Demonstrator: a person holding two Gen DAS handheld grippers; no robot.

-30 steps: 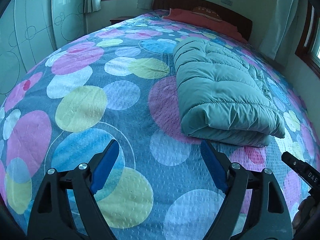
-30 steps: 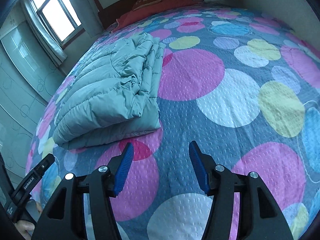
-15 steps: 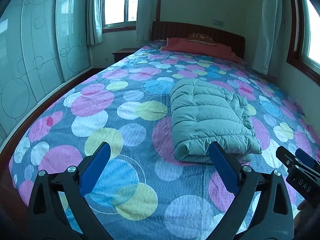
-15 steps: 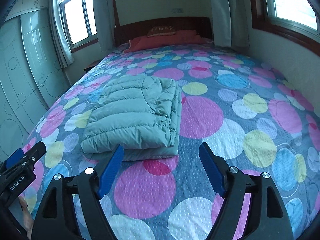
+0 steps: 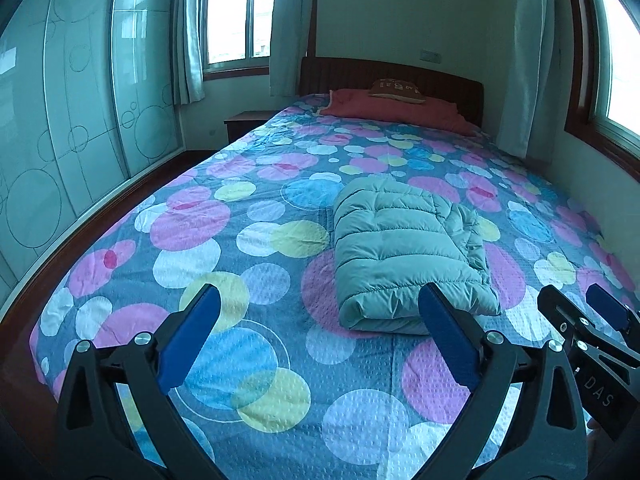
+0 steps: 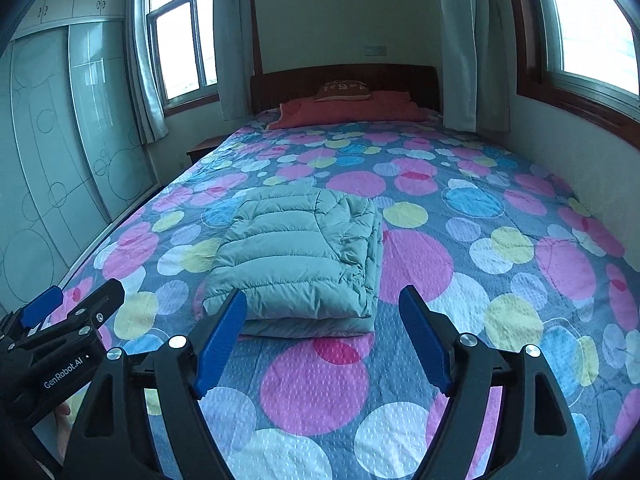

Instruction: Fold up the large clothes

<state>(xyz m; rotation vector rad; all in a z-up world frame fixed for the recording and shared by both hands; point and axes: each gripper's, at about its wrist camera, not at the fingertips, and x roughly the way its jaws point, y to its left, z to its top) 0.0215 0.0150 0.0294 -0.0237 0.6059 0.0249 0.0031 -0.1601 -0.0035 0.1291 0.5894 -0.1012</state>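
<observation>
A pale green puffer jacket lies folded into a thick rectangle in the middle of the bed, on a grey cover with coloured circles. My left gripper hangs open above the bed's near end, left of the jacket's near edge, nothing between its blue pads. My right gripper is open too, held above and short of the jacket's near edge, empty. Each gripper shows at the edge of the other's view: the right gripper, the left gripper.
A red pillow and a brown cushion lie at the dark headboard. Glass wardrobe doors run along the left. A small nightstand stands by the far left corner. A wall and curtained windows border the right side.
Both grippers have lifted and drawn back from the bed, so the whole room now shows. Their jaws have spread wider. The jacket has stayed folded and still.
</observation>
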